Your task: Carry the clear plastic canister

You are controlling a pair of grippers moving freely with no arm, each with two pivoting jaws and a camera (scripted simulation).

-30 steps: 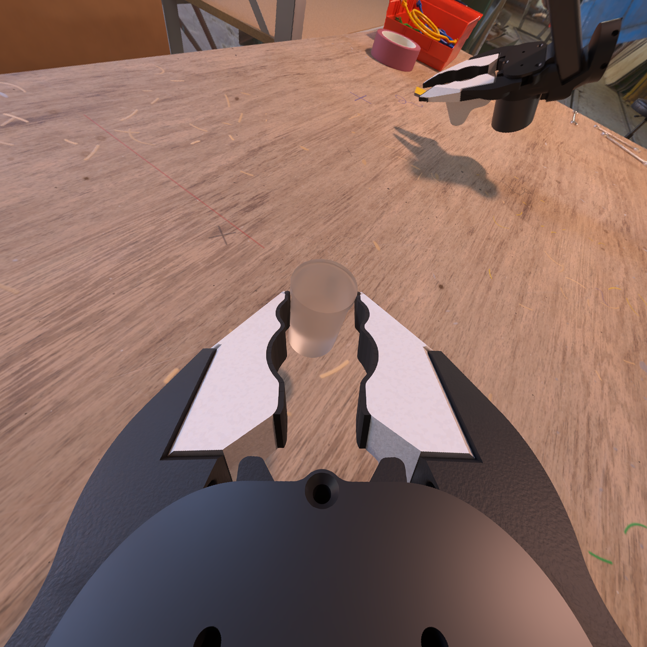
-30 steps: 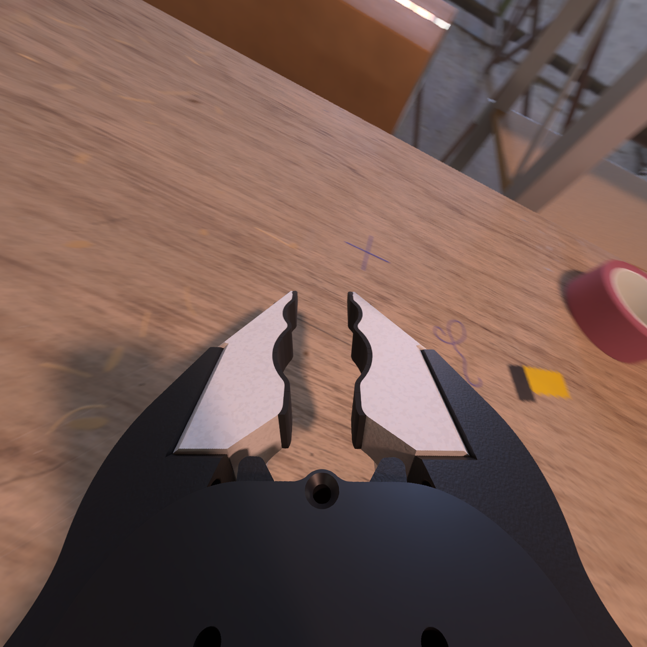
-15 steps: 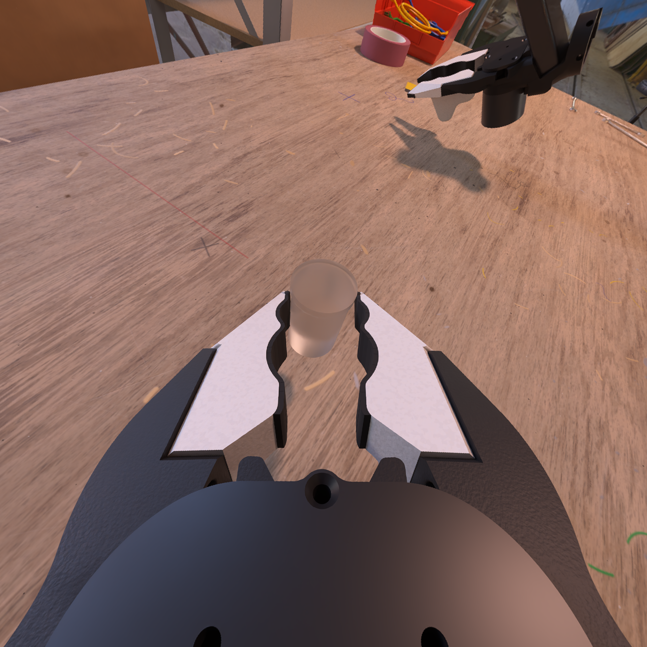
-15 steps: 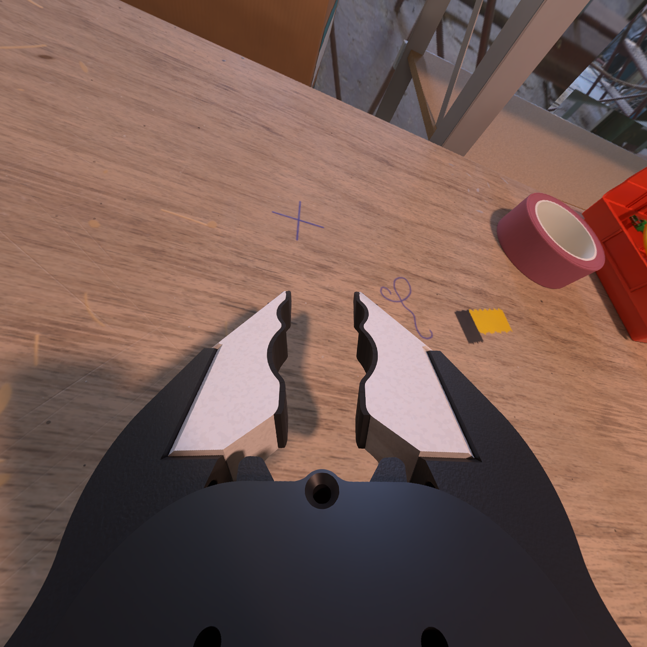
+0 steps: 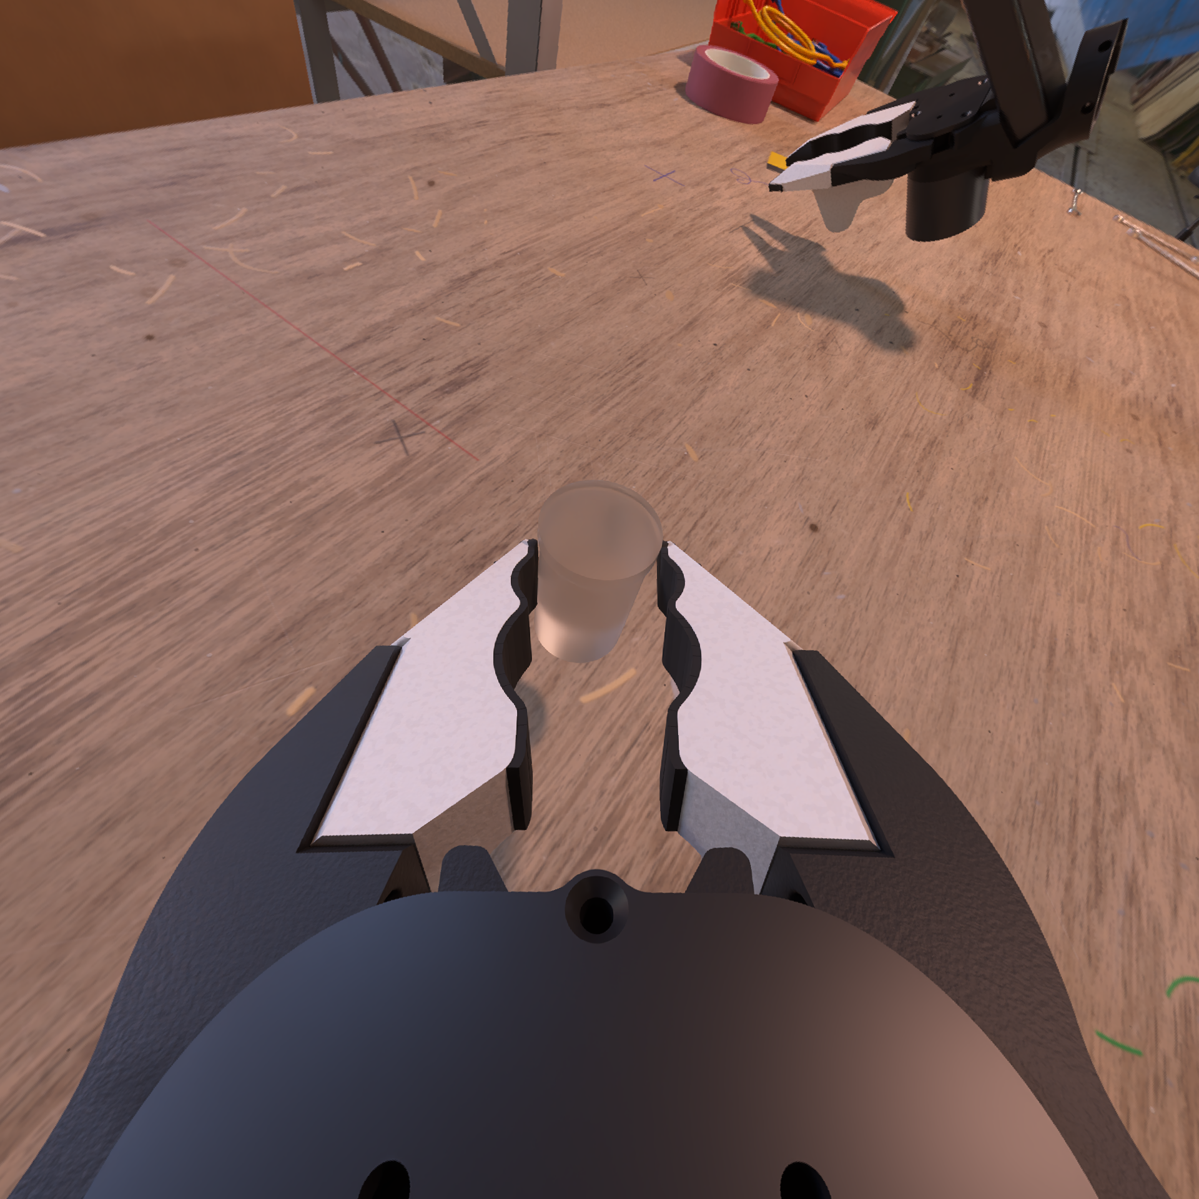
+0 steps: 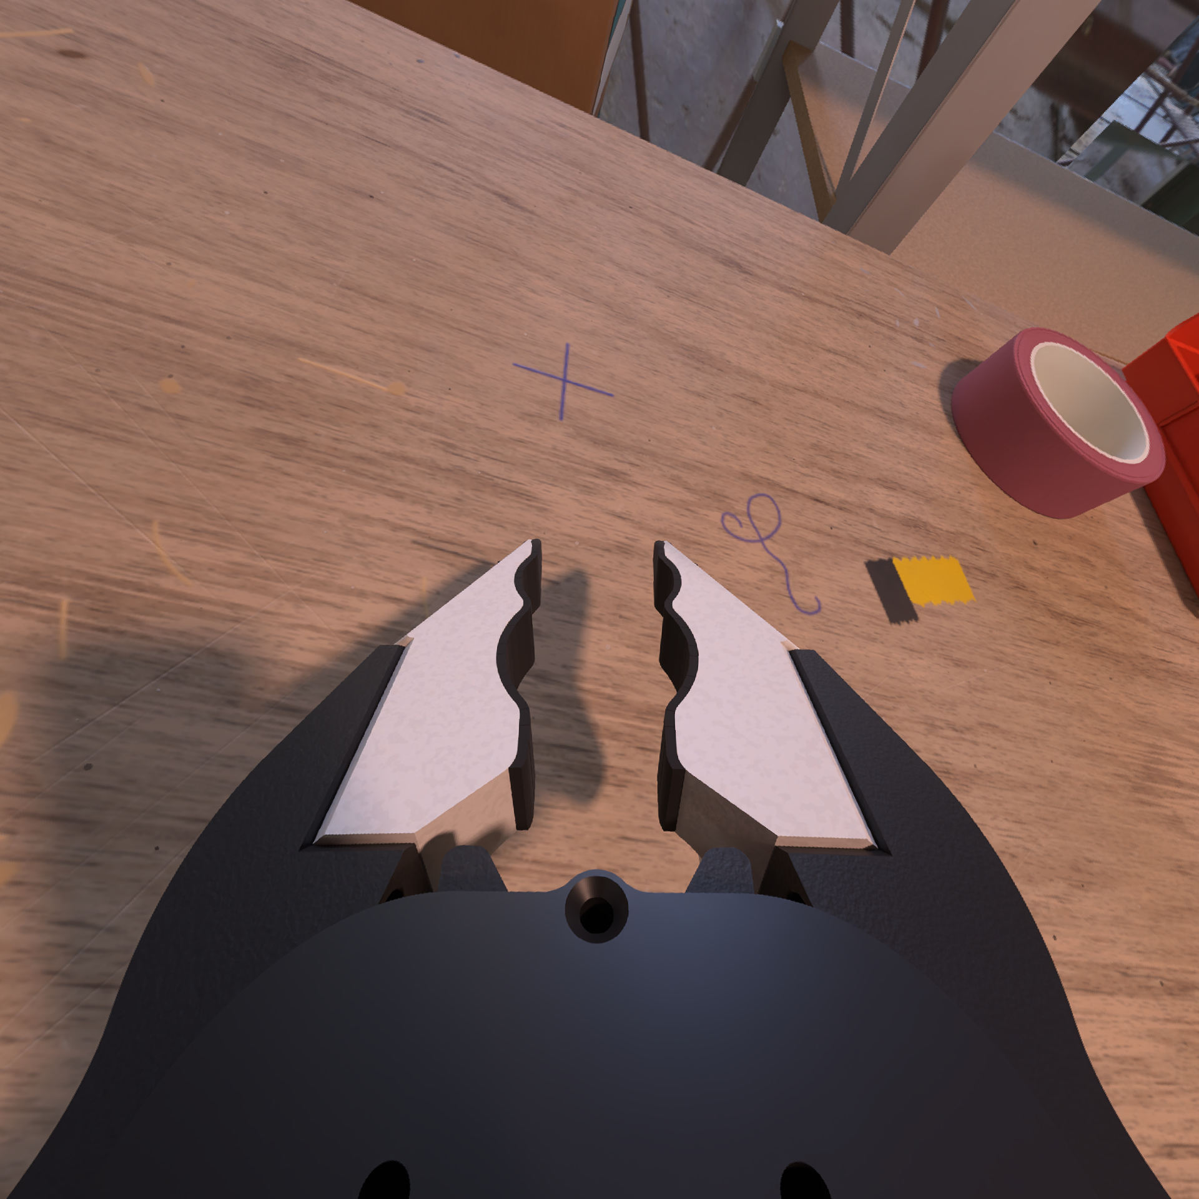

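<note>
Pinching the clear plastic canister (image 5: 593, 571) near its upper wall, the left tool (image 5: 597, 551) has its two fingertips set on opposite sides of the round body, one touching each flank. That hold makes sense for a carry: the canister stands upright between the tips, wide end up, and its base appears to hang clear of the tabletop (image 5: 259, 519), with wood grain and a loose chip showing just below it. The tool is only partly closed, stopped by the canister's width, and the scalloped inner edges behind the canister grip nothing.

Relative to the canister, the right tool (image 5: 788, 172) hovers well away, toward the far right of the tabletop, casting its shadow on the wood beneath. In its own view the right tool (image 6: 595, 551) has its fingers spread with only bare wood between them; it holds and touches nothing. Beyond it from the canister lie a pink tape roll (image 6: 1054, 425), a yellow scrap (image 6: 934, 581) and a red bin (image 5: 801, 55), probably unrelated to the carry.
</note>
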